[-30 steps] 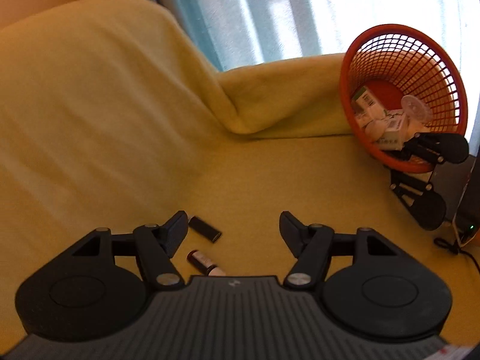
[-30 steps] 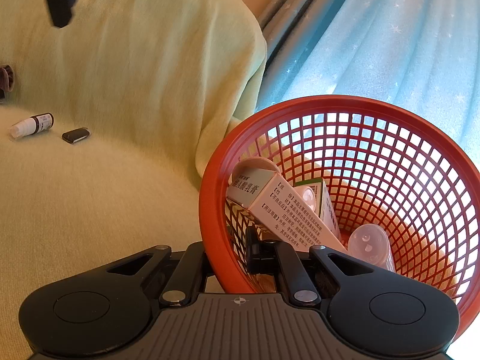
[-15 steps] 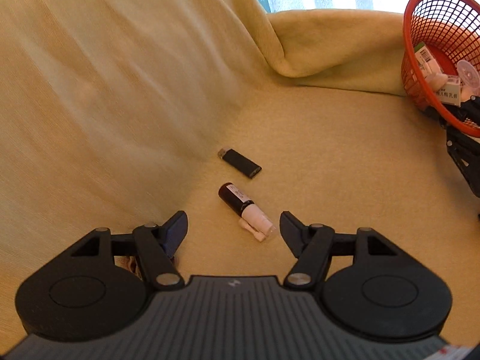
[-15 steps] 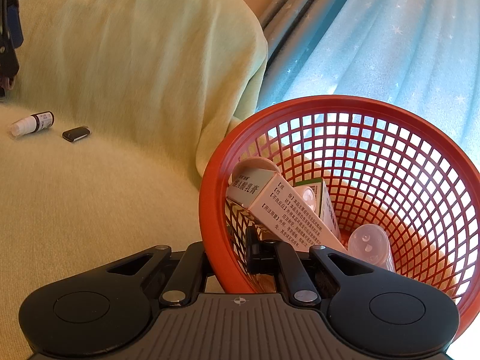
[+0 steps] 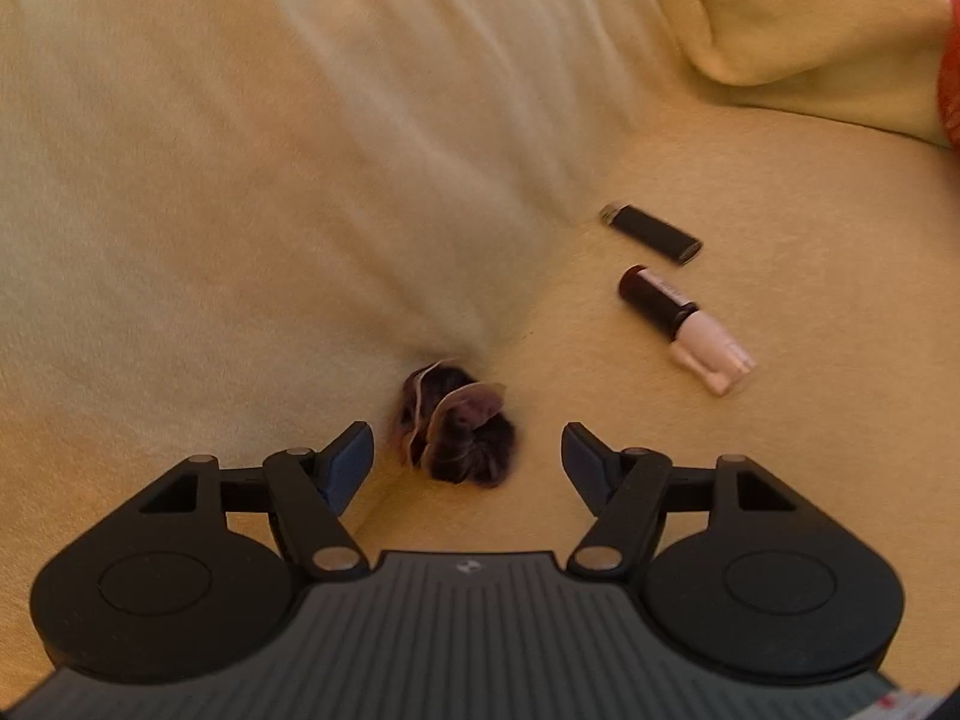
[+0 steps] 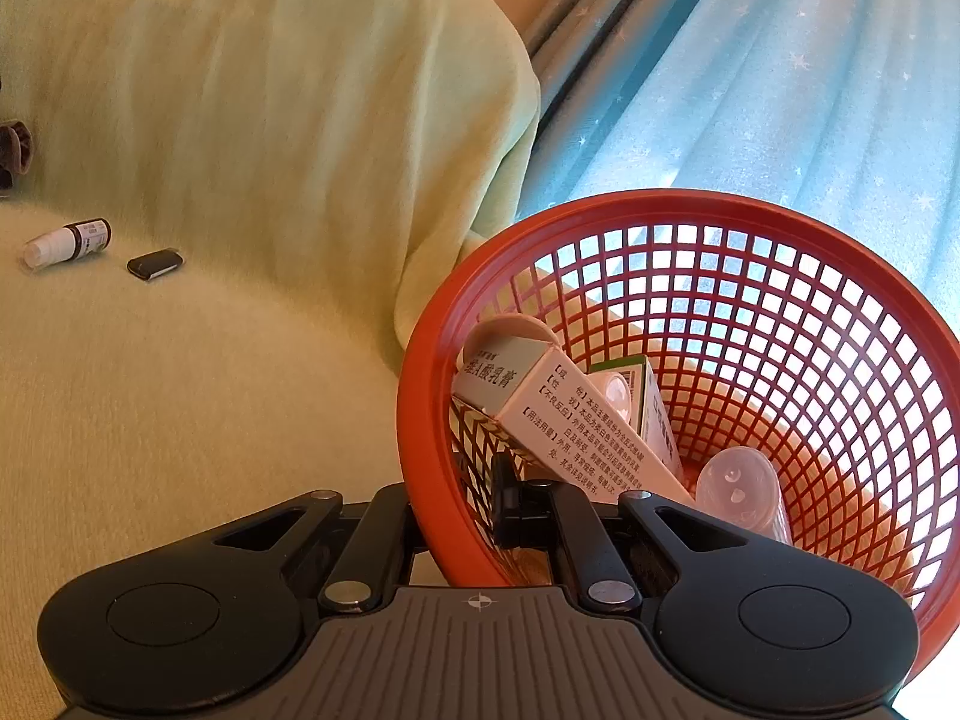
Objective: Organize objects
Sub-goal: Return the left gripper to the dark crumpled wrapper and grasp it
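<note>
Swung down and leftward since the earlier frame: left claw (image 5: 465,450), now bearing on dark scrunchie (image 5: 459,435) wedged in sofa crease; jaws apart, nothing pinched, scrunchie just ahead between tips. Dropper bottle (image 5: 684,321) and black USB stick (image 5: 651,234) lying further right on yellow sofa cover (image 5: 780,480). Scrunchie likely soft, light, squashy; best pinched across bunched middle.

Right view: right claw (image 6: 456,516) clamped on rim of red basket (image 6: 750,216), holding it tilted. Boxes and a clear cup inside. Bottle and stick well apart, far left.

Dark scrunchie (image 5: 459,432), bottle (image 5: 684,321), lighter (image 5: 651,232) on cushion
</note>
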`<action>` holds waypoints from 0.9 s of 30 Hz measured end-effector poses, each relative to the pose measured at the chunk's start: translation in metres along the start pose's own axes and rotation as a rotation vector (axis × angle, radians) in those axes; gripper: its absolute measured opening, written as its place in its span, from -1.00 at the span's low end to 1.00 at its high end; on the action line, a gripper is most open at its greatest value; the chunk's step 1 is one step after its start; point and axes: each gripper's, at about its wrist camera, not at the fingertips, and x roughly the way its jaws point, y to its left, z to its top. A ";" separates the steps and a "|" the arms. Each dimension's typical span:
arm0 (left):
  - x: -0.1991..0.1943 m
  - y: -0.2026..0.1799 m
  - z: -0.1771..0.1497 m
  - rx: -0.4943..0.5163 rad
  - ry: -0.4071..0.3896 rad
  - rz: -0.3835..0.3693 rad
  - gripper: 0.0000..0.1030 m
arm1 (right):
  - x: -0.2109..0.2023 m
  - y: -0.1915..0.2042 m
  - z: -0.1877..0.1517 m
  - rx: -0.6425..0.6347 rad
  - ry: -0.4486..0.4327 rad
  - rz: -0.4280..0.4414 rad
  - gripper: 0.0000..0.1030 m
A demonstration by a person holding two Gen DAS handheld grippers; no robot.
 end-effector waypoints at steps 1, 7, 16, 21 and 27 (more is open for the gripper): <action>0.003 0.000 -0.001 0.001 0.001 0.009 0.27 | 0.000 0.000 0.000 0.000 0.000 0.000 -0.95; 0.018 0.000 -0.003 0.015 0.009 0.035 0.06 | 0.000 0.000 0.000 -0.003 0.001 0.001 -0.95; 0.030 -0.003 -0.002 0.063 0.040 0.045 -0.57 | -0.002 0.000 -0.001 -0.009 0.003 0.001 -0.95; 0.020 -0.006 -0.005 0.091 0.023 0.057 -0.72 | -0.002 0.000 -0.001 -0.010 0.003 0.000 -0.95; -0.004 -0.017 -0.003 0.149 -0.016 0.044 -0.73 | -0.002 0.000 -0.001 -0.010 0.002 0.001 -0.95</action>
